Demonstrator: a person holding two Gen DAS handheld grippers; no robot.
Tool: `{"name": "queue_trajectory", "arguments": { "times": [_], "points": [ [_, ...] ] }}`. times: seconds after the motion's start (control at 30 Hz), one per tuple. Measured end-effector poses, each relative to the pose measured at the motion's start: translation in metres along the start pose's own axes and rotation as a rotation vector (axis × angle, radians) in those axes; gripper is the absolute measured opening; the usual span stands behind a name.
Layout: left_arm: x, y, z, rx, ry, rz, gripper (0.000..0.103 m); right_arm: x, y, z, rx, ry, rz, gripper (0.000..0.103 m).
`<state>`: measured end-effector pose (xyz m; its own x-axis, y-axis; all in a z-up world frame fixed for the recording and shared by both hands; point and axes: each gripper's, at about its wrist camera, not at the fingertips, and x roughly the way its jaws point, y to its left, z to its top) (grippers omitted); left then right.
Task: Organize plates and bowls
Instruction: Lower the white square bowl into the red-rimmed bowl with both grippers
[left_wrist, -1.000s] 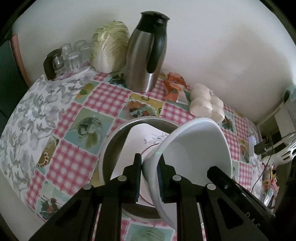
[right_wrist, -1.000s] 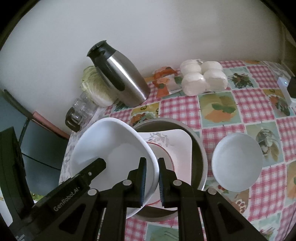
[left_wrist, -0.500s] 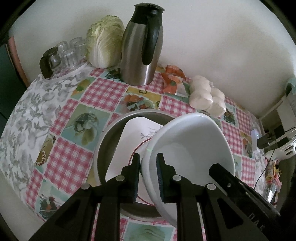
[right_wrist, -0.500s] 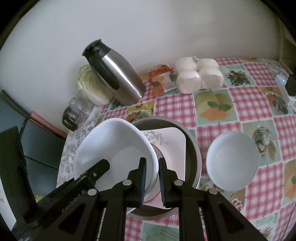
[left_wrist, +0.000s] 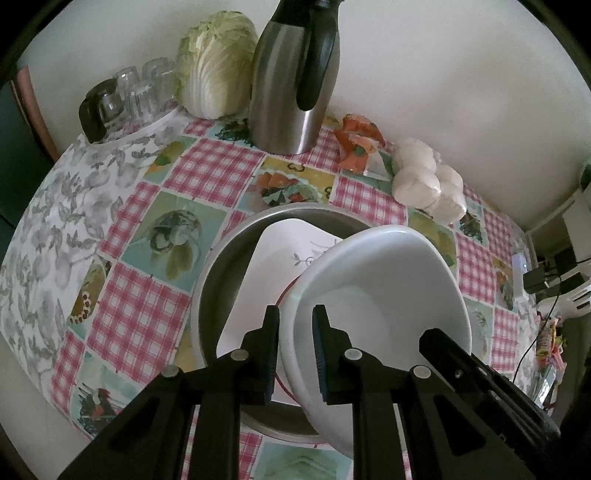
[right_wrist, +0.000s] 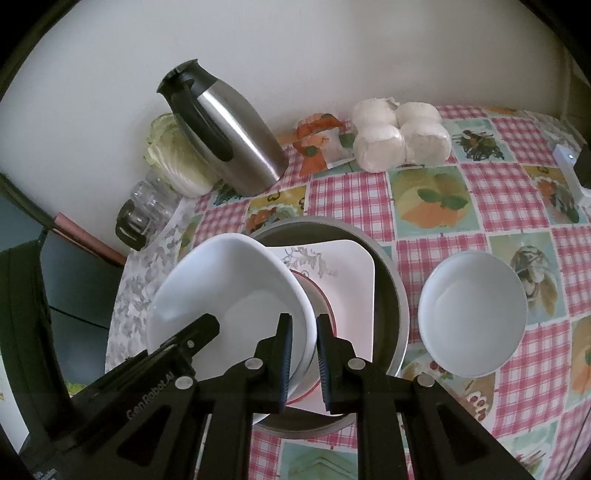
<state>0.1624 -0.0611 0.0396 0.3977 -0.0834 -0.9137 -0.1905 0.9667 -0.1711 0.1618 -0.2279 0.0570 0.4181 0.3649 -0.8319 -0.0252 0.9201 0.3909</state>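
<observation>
Left gripper (left_wrist: 294, 325) and right gripper (right_wrist: 304, 332) both pinched tight on the rim of the big white bowl (right_wrist: 236, 291), on opposite sides. Held tilted over the square plate (right_wrist: 347, 273) inside the metal pan (right_wrist: 395, 295). Small white bowl (right_wrist: 472, 314) just beside the pan on the checked tablecloth (right_wrist: 509, 199).
</observation>
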Motion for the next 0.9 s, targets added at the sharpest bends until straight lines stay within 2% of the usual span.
{"name": "queue_trajectory", "arguments": {
  "times": [0.23,0.37,0.77,0.9],
  "points": [
    [0.011,0.004,0.0,-0.003,0.035,0.007,0.017,0.012,-0.003,-0.001,0.009,0.033,-0.01,0.016],
    [0.011,0.004,0.0,0.006,0.025,0.016,0.018,0.022,-0.005,-0.003,0.008,0.054,-0.026,0.016],
    [0.014,0.005,0.001,0.011,0.031,0.026,0.019,0.024,-0.008,-0.003,0.016,0.051,-0.03,0.018],
    [0.014,0.006,0.002,0.009,0.034,0.017,0.022,0.024,-0.008,-0.003,0.017,0.052,-0.03,0.018]
  ]
}}
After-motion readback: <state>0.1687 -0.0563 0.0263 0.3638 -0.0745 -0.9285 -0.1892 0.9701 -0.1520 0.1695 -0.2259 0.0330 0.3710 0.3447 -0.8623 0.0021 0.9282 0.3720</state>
